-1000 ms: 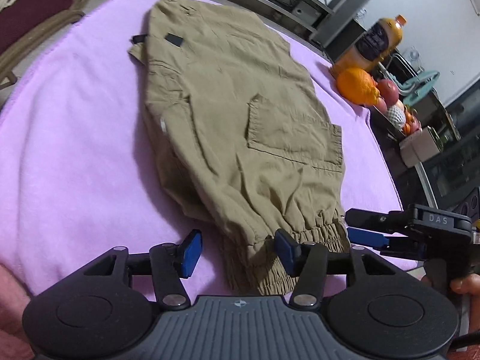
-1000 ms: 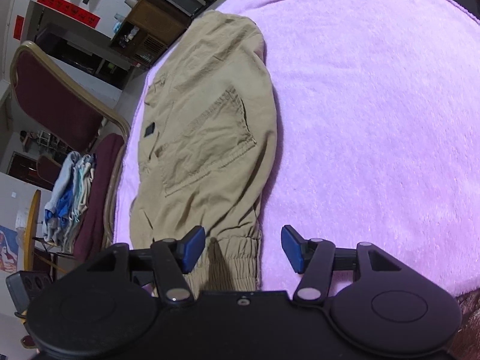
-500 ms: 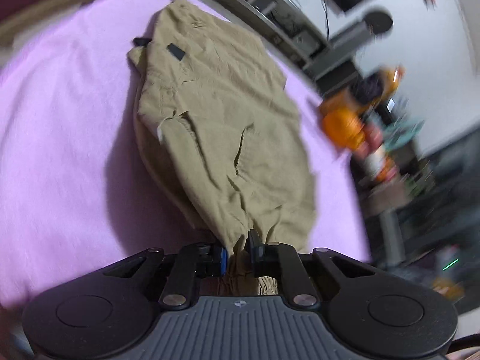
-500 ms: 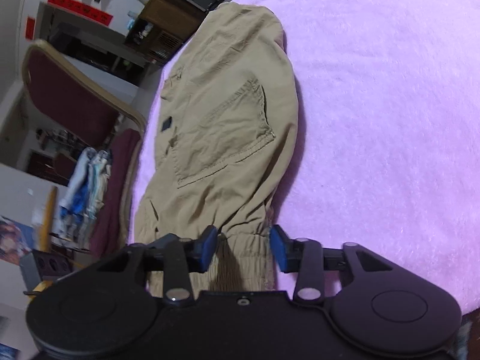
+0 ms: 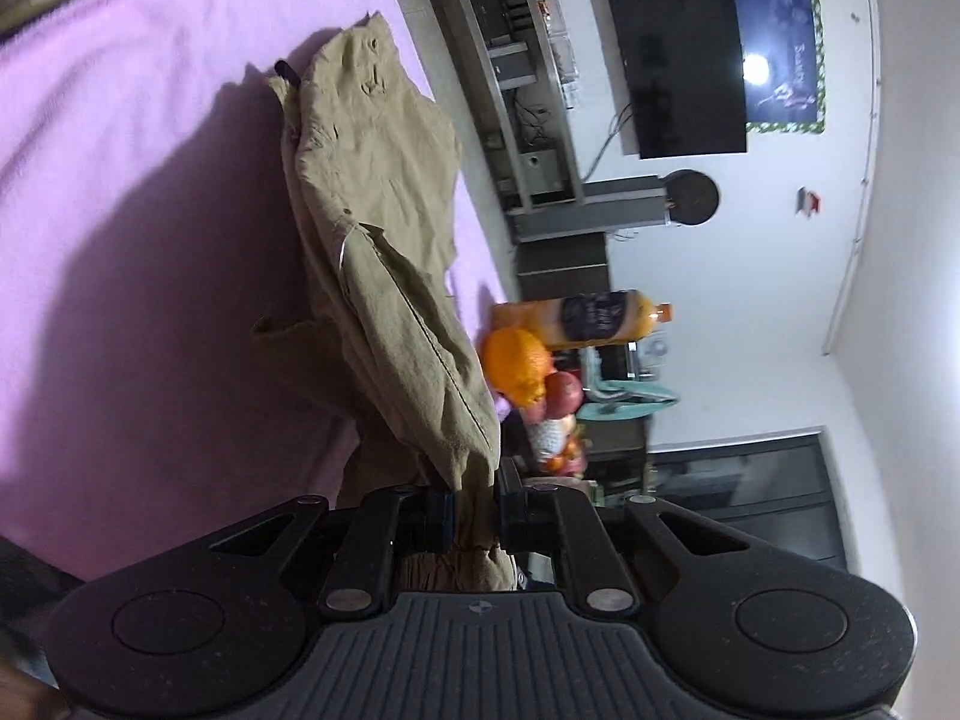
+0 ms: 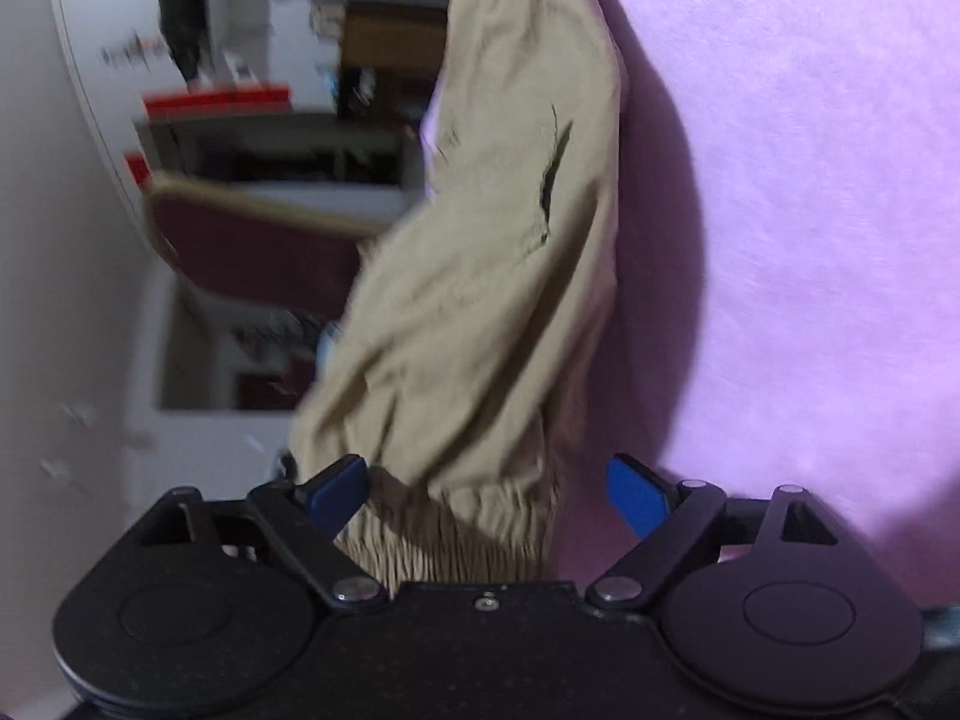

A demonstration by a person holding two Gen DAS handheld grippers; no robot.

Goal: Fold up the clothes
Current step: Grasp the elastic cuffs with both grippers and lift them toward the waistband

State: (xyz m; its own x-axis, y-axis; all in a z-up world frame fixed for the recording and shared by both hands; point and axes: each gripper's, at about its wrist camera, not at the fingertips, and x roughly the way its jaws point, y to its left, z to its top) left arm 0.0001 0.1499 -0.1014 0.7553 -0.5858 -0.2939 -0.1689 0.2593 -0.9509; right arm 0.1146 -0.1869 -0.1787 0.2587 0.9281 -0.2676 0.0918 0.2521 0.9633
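Note:
Khaki cargo trousers (image 5: 384, 198) stretch across a purple blanket (image 5: 120, 180), and their near end is raised off it. My left gripper (image 5: 474, 510) is shut on the trouser leg just above its elastic cuff, so the fabric hangs from the blue pads. In the right wrist view the same trousers (image 6: 498, 240) rise toward the camera. The ribbed cuff (image 6: 456, 534) sits between the jaws of my right gripper (image 6: 486, 489). Those jaws are opening wide; the right pad stands well off the cloth and the left pad is at its edge.
At the blanket's right edge lie oranges and other fruit (image 5: 516, 360) beside a juice bottle (image 5: 588, 318). Behind them are shelves and a wall-mounted television (image 5: 678, 54). A dark red chair (image 6: 252, 252) stands off the blanket's far side in the right wrist view.
The left jaws closed on the trouser leg, then the gripper rolled and lifted it off the blanket. The right jaws narrowed around the cuff, then sprang wide; that view tilted and blurred.

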